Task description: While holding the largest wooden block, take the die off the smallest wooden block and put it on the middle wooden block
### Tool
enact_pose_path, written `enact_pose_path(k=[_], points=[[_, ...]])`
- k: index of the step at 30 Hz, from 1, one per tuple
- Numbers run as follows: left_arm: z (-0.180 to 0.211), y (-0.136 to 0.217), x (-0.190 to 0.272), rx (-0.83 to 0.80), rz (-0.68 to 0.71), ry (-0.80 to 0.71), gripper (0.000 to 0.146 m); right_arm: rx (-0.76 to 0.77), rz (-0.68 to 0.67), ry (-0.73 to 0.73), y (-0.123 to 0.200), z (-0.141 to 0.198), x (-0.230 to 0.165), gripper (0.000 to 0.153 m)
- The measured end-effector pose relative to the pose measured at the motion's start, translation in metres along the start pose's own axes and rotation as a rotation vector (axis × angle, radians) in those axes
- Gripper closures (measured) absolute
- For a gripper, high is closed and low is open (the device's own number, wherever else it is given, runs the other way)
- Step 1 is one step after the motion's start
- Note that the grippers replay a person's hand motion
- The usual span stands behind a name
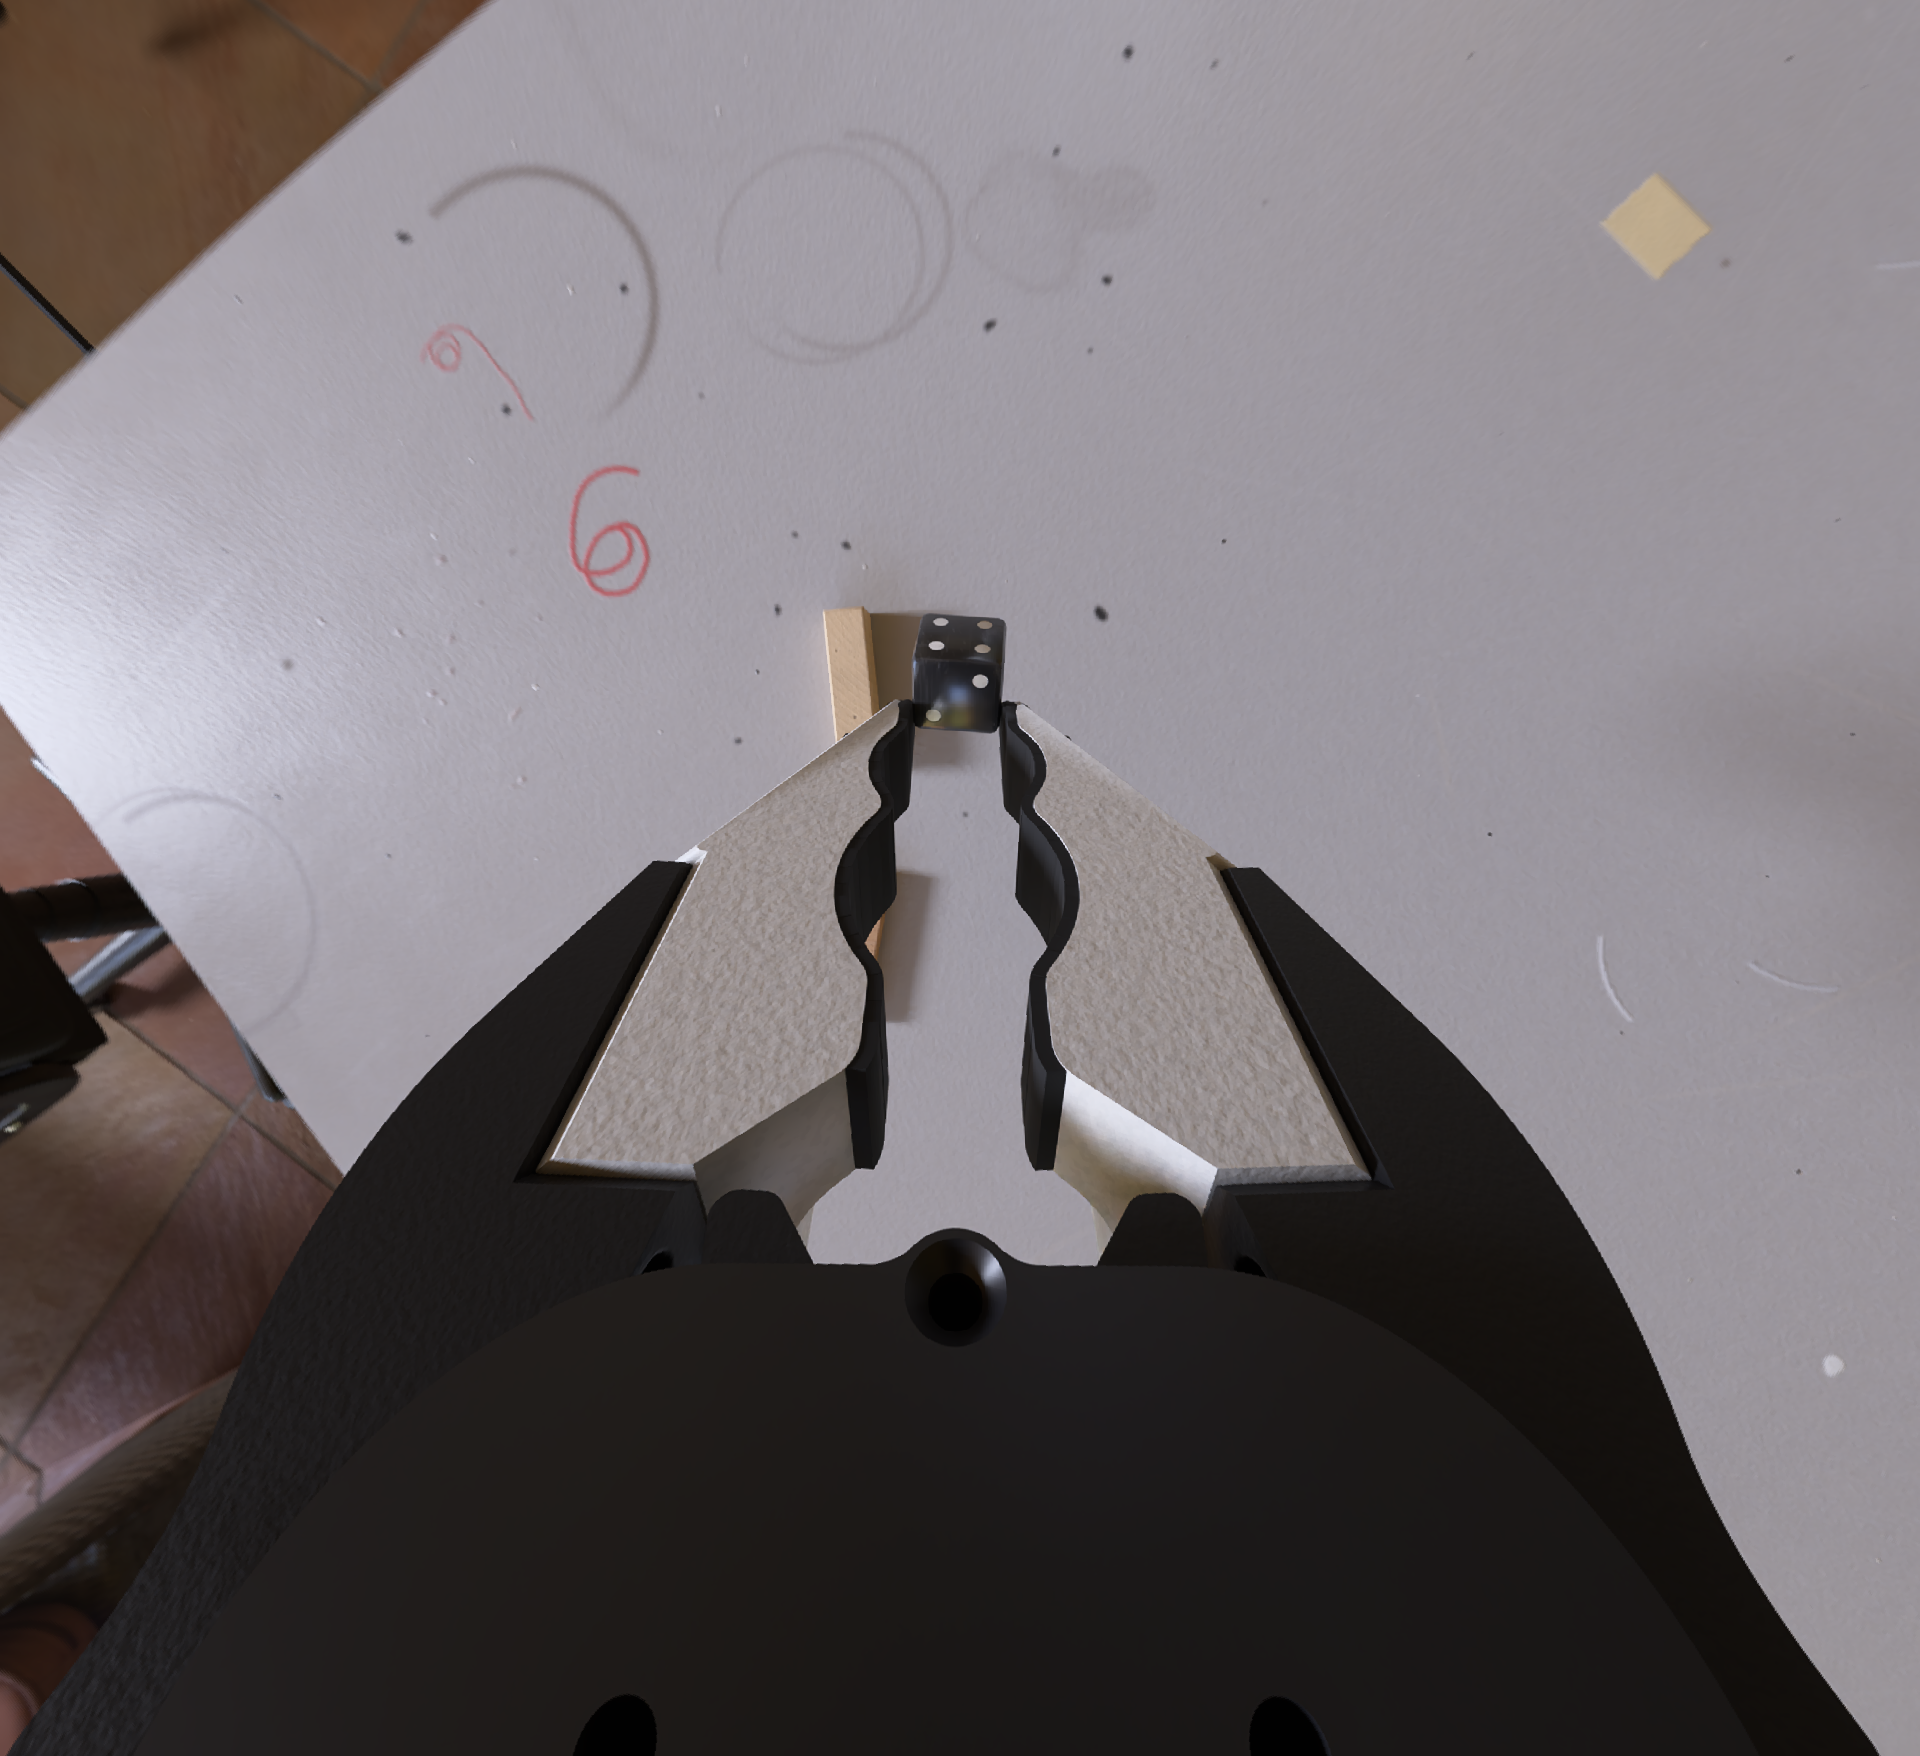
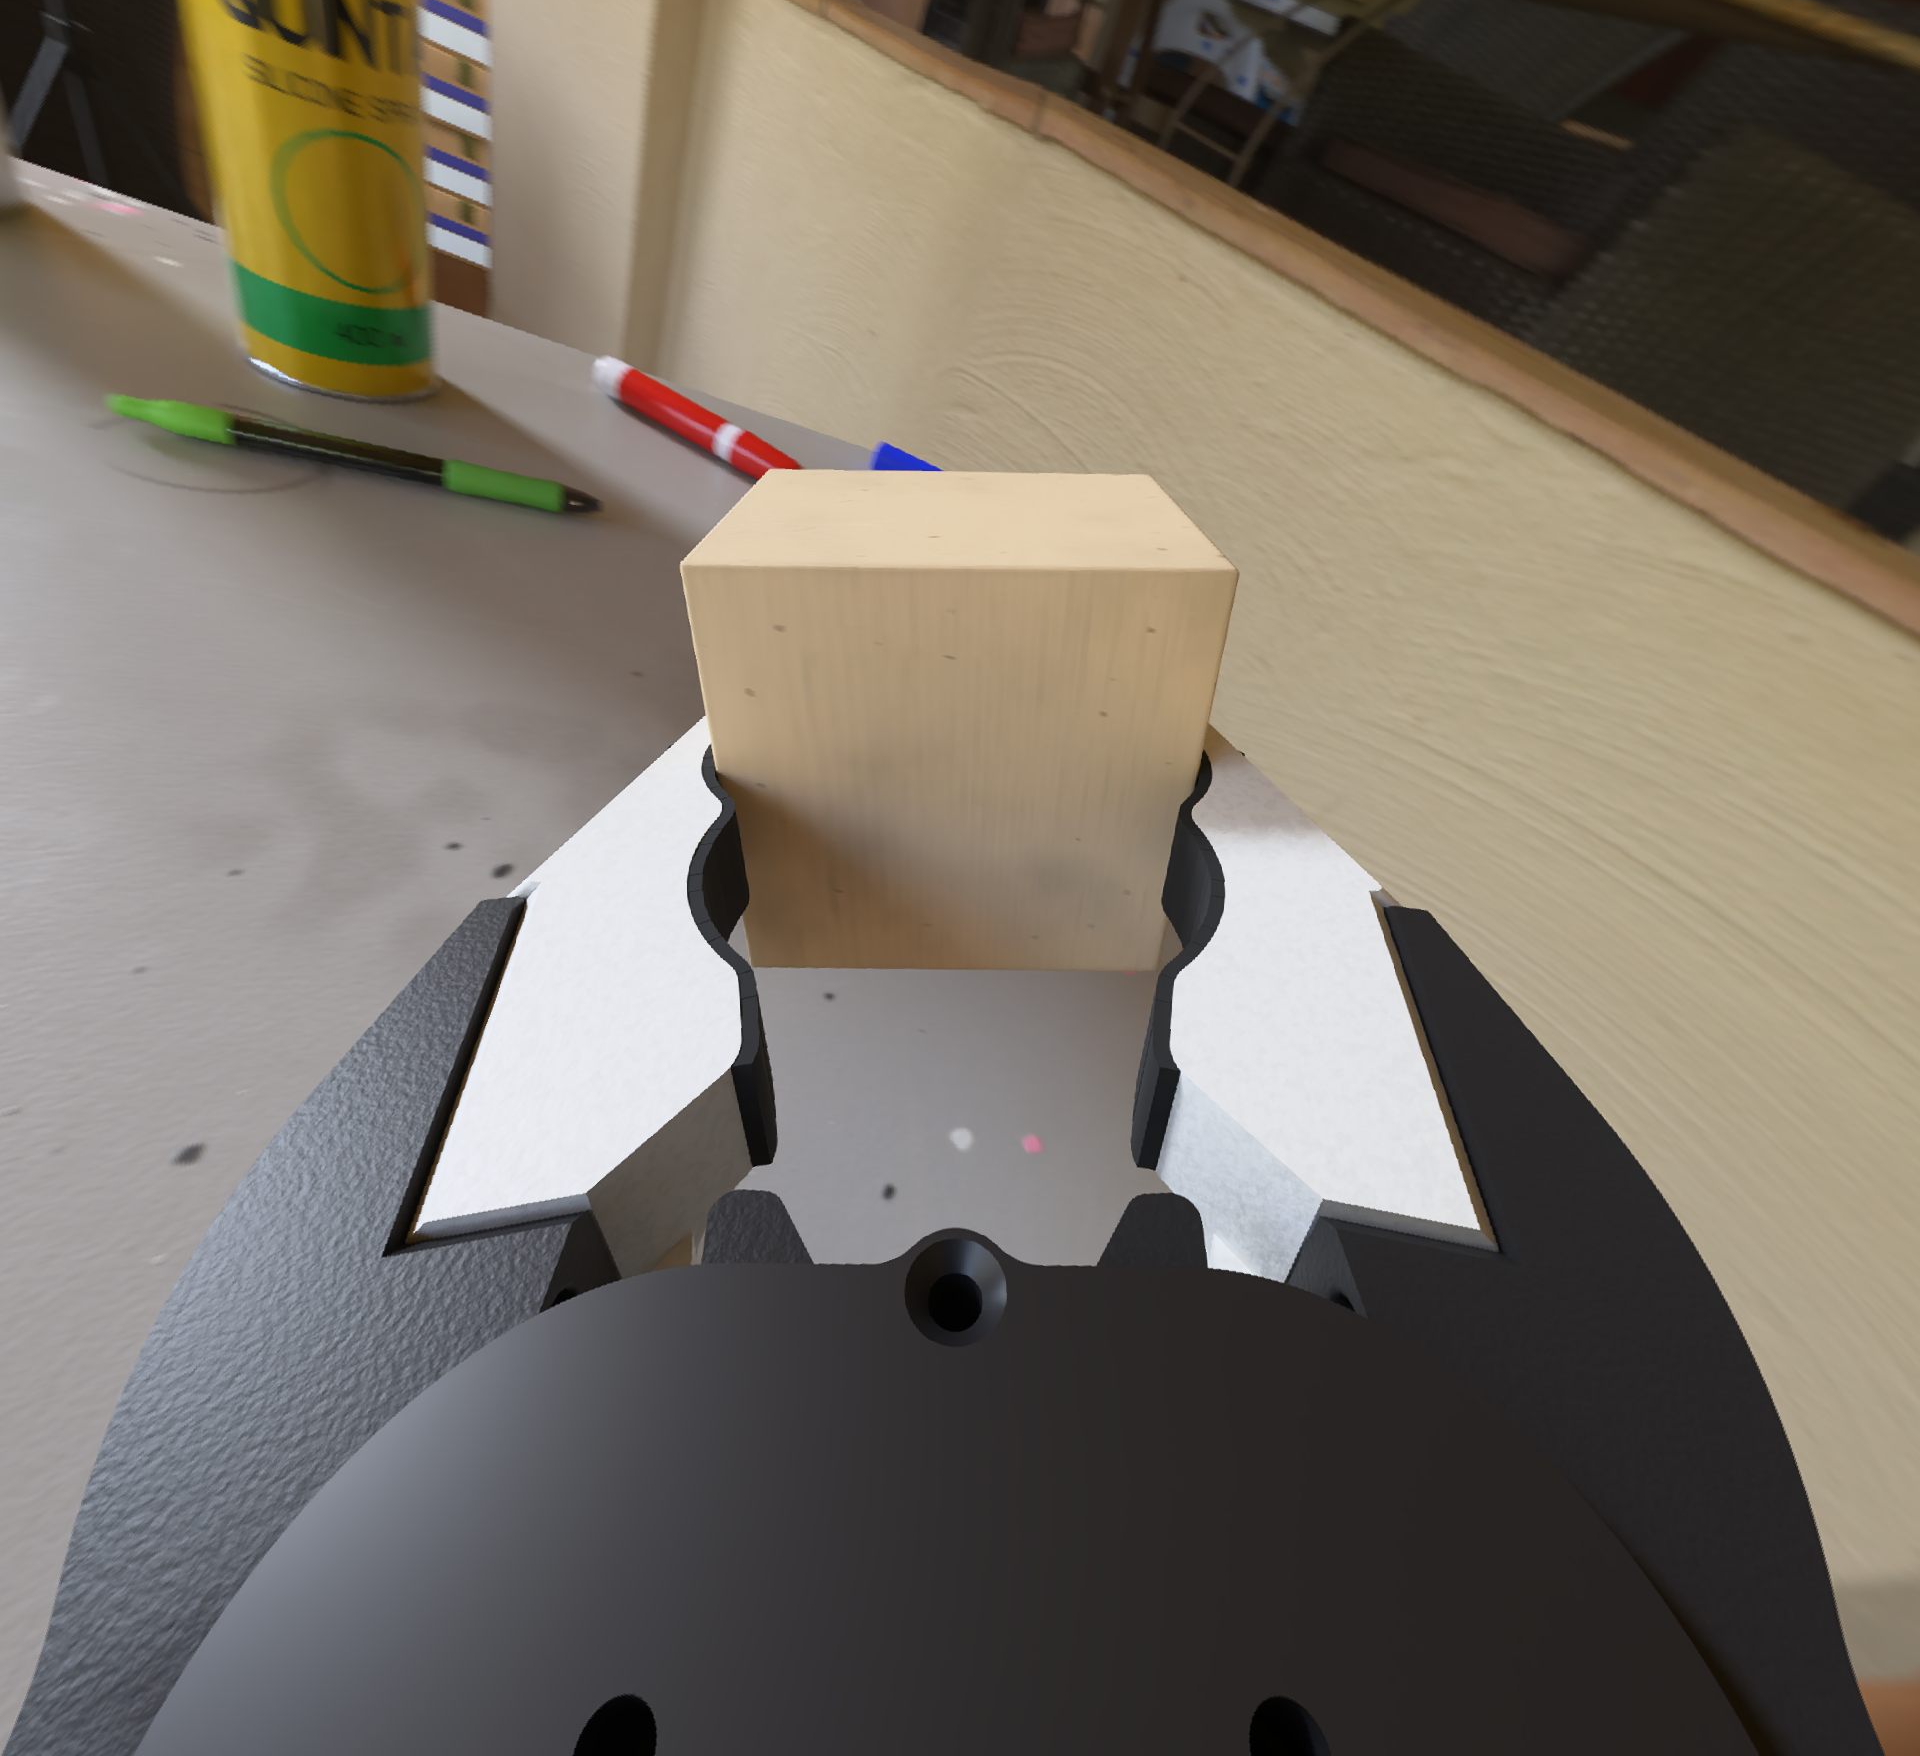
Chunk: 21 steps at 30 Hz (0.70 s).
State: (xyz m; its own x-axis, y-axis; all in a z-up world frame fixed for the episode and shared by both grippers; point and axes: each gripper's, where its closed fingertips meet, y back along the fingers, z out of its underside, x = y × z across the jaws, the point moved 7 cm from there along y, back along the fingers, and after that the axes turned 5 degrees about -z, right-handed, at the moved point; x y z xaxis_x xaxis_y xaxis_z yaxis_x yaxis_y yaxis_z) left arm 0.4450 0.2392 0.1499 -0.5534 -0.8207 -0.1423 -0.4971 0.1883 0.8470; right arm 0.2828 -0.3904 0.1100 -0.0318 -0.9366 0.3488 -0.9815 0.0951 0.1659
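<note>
In the left wrist view my left gripper is shut on the black die with white pips, gripped at the fingertips above the white table. A light wooden block lies just left of the die, mostly hidden under my left finger. A smaller-looking wooden block lies far off at the upper right. In the right wrist view my right gripper is shut on the large wooden block, its base at table level.
A yellow and green spray can stands at the back left, with a green pen, a red marker and a blue marker tip near it. A beige wall runs along the right. The table's edge drops to a tiled floor.
</note>
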Motion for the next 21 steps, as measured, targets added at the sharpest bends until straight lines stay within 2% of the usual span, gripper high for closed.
enact_pose_path(k=[7, 16, 21], points=[[0.007, -0.022, -0.005, -0.033, -0.011, 0.043, 0.13, -0.144, 0.243, 0.056, 0.006, 0.009, 0.025, 0.071], [0.006, -0.029, -0.005, -0.074, -0.046, 0.014, 0.13, -0.232, 0.246, -0.048, 0.002, 0.025, 0.034, 0.071], [0.003, -0.028, -0.004, -0.103, -0.118, -0.045, 0.13, -0.248, 0.228, -0.067, 0.0, 0.028, 0.033, 0.071]])
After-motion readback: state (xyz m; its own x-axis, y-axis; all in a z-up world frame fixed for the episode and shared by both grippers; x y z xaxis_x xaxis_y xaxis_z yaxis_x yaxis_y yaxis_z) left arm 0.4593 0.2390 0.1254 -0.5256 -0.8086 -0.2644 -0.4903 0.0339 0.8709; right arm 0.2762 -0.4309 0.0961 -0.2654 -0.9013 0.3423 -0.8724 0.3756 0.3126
